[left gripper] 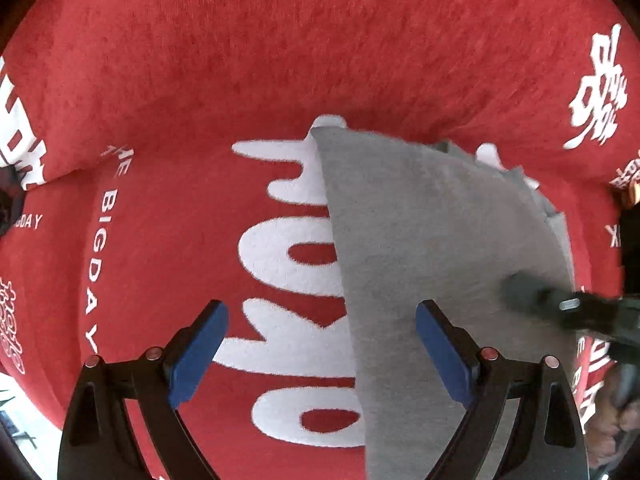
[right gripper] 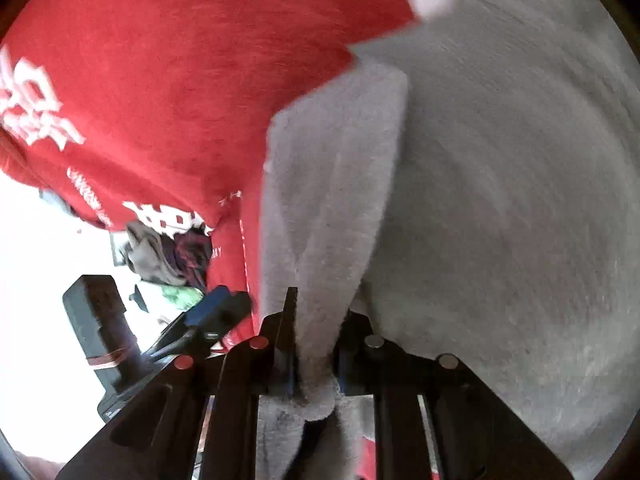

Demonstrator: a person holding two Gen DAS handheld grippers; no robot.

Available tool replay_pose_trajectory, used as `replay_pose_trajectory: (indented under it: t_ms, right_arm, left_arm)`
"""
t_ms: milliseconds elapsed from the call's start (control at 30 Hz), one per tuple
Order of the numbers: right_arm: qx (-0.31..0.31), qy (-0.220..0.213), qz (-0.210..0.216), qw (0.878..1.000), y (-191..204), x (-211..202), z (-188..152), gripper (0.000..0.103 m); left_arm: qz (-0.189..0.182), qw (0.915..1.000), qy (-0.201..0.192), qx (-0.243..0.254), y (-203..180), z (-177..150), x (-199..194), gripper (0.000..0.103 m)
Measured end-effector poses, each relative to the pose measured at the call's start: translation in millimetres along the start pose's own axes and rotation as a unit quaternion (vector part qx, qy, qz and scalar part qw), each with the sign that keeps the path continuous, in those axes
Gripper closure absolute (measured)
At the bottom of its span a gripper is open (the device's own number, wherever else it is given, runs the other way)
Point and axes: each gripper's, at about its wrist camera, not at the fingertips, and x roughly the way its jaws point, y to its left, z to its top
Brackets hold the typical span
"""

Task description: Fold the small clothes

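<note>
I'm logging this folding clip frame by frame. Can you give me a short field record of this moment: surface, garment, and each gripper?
surface: red cloth with white lettering
garment: grey garment, partly lifted off the cloth
left gripper: open, holding nothing, fingers straddling the garment's left edge
right gripper: shut on a bunched fold of the garment
background: pile of clothes beyond the red cloth's edge

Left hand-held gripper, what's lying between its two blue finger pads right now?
In the left wrist view, the open left hand-held gripper spans the red plush blanket with white lettering and the left edge of the grey knit garment; it grips nothing.
</note>
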Motion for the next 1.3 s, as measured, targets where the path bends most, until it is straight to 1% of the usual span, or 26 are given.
replay_pose_trajectory:
  t_ms: [33,67,167,233,300,333,400,433,467,500,567,600,667,733,800,867,933,967,1000,1033,1067,1100,1133,1200,1267,1300]
  right_arm:
    - [-0.039,-0.021,0.000,0.999,16,-14,-2,0.087]
    - [-0.060,-0.037,-0.001,0.998,25,-28,-5,0.087]
    - [-0.080,-0.082,-0.006,0.993,30,-71,-8,0.087]
    - [-0.061,-0.105,-0.032,0.992,8,-97,-9,0.087]
    - [-0.030,-0.112,-0.069,0.991,-17,-108,-9,0.087]
    - [-0.006,-0.109,-0.095,0.989,-41,-110,-9,0.087]
    - [0.044,-0.086,-0.116,0.988,-78,-107,-10,0.086]
    - [0.067,-0.076,-0.125,0.987,-94,-103,-13,0.085]
    - [0.071,-0.081,-0.117,0.987,-105,-106,-17,0.085]
    - [0.070,-0.091,-0.112,0.987,-105,-109,-19,0.085]
    - [0.061,-0.094,-0.126,0.986,-98,-112,-22,0.083]
    - [0.060,-0.092,-0.126,0.986,-97,-112,-23,0.082]
    - [0.063,-0.089,-0.120,0.987,-96,-115,-21,0.086]
    - [0.039,-0.109,-0.124,0.985,-80,-122,-20,0.087]
    - [0.018,-0.127,-0.137,0.982,-66,-131,-21,0.087]
    - [0.029,-0.110,-0.172,0.979,-68,-127,-23,0.086]
    - [0.054,-0.081,-0.221,0.970,-82,-122,-29,0.083]
    - [0.061,-0.084,-0.227,0.968,-84,-125,-33,0.080]
    - [0.066,-0.089,-0.233,0.966,-84,-131,-36,0.079]
    - [0.068,-0.094,-0.253,0.960,-81,-138,-38,0.075]
    - [0.066,-0.099,-0.269,0.956,-79,-144,-39,0.075]
    - [0.061,-0.111,-0.271,0.954,-74,-152,-39,0.075]
    - [0.050,-0.127,-0.259,0.956,-68,-159,-37,0.076]
    - [0.025,-0.141,-0.246,0.959,-58,-166,-29,0.083]
    - [-0.012,-0.136,-0.243,0.960,-43,-158,-15,0.087]
    - [-0.032,-0.125,-0.246,0.961,-37,-148,-6,0.088]
  left_arm:
    - [-0.009,0.9999,-0.010,0.004,-4,0,-5,0.009]
    - [-0.011,0.9998,-0.014,0.008,-14,2,-3,0.009]
    - [-0.014,0.9990,-0.023,0.036,-36,6,-5,0.009]
    - [-0.015,0.9983,-0.017,0.053,-54,8,5,0.009]
    - [-0.012,0.9974,-0.007,0.071,-69,6,21,0.009]
    - [-0.006,0.9968,0.003,0.080,-77,4,32,0.009]
    - [-0.008,0.9964,0.016,0.083,-85,-1,46,0.007]
    - [-0.006,0.9967,0.013,0.080,-86,-2,46,0.007]
    - [-0.004,0.9968,0.012,0.079,-86,-2,46,0.006]
    - [-0.004,0.9968,0.014,0.079,-85,-2,45,0.006]
    - [-0.002,0.9968,0.018,0.079,-82,-1,43,0.006]
    - [0.001,0.9966,0.018,0.080,-81,-1,42,0.007]
    - [0.014,0.9963,0.012,0.084,-82,3,33,0.007]
    - [0.029,0.9960,-0.010,0.083,-82,7,22,0.007]
    - [0.037,0.9956,-0.013,0.084,-84,7,20,0.007]
    - [0.040,0.9951,0.003,0.090,-87,7,28,0.006]
    - [0.045,0.9948,0.001,0.091,-88,7,25,0.006]
    - [0.051,0.9943,-0.005,0.093,-89,6,22,0.007]
    - [0.060,0.9935,-0.012,0.096,-89,6,18,0.007]
    - [0.066,0.9931,-0.019,0.096,-88,9,13,0.007]
    - [0.064,0.9934,-0.022,0.093,-85,13,12,0.007]
    - [0.061,0.9939,-0.024,0.089,-84,16,10,0.007]
    - [0.059,0.9944,-0.025,0.083,-83,20,10,0.007]
    - [0.058,0.9953,-0.024,0.075,-85,28,11,0.007]
    - [0.052,0.9958,-0.017,0.074,-93,33,19,0.007]
    - [0.056,0.9951,-0.009,0.081,-99,31,26,0.007]
